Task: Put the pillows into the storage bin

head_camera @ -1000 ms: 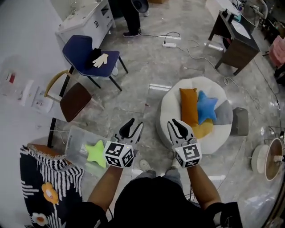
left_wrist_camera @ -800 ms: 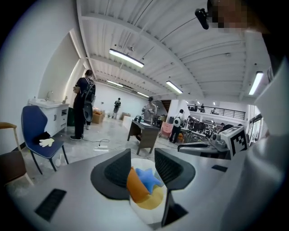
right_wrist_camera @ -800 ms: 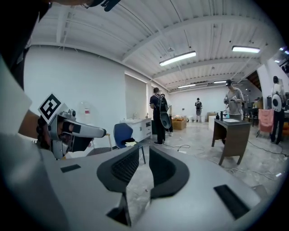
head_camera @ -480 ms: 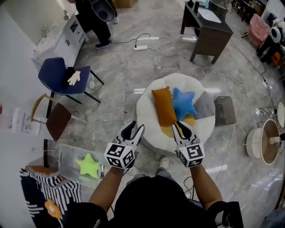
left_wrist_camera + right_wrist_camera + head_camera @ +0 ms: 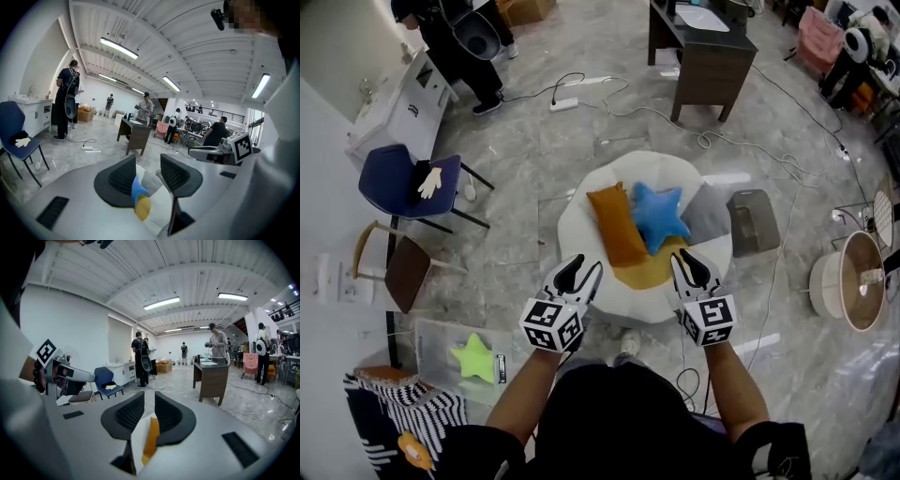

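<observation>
An orange pillow (image 5: 617, 225), a blue star pillow (image 5: 660, 215), a grey pillow (image 5: 710, 215) and a yellow pillow (image 5: 653, 273) lie on a white bean bag (image 5: 577, 220) straight ahead. The clear storage bin (image 5: 437, 332) stands at the lower left with a green star pillow (image 5: 475, 357) inside. My left gripper (image 5: 585, 264) (image 5: 143, 168) is open and empty at the bean bag's near edge. My right gripper (image 5: 687, 259) (image 5: 149, 404) hovers over that near edge, jaws only narrowly apart, with nothing between them.
A blue chair (image 5: 394, 183) with a white glove and a brown chair (image 5: 405, 272) stand on the left. A dark desk (image 5: 703, 61), a grey stool (image 5: 753, 221), floor cables (image 5: 787, 225), a round appliance (image 5: 848, 286) and a person (image 5: 455, 37) surround the bean bag.
Both grippers have swung from beside the bin across to the bean bag, which now lies straight ahead. The bin with the green star has dropped to the lower left. Jaw gaps look unchanged.
</observation>
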Demonstrator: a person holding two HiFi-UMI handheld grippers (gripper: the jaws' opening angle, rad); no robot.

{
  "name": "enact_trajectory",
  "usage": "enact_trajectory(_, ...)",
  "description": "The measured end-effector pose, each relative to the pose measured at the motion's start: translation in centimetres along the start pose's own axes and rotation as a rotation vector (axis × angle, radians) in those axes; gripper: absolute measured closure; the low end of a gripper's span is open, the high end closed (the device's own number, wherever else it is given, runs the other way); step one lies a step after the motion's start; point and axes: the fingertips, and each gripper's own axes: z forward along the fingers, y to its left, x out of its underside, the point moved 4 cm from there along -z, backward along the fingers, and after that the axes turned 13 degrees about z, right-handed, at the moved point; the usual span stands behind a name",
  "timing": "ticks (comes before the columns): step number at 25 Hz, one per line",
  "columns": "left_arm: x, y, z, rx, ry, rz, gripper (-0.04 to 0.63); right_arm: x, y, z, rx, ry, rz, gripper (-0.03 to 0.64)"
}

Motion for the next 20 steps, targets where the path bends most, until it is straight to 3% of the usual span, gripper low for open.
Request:
enact_trajectory(11, 2.6, 1.4, 3.0, 0.003, 0.077, -0.030, 0.419, 1.6, -1.5, 3.0, 0.010, 0.065, 0.047, 0.529)
enact_trajectory(20, 6.3, 7.0, 8.9, 0.095, 0.150, -0.025, 0.408, 3.8, -2.1, 10.3, 0.076, 0.120, 0.018, 0.531)
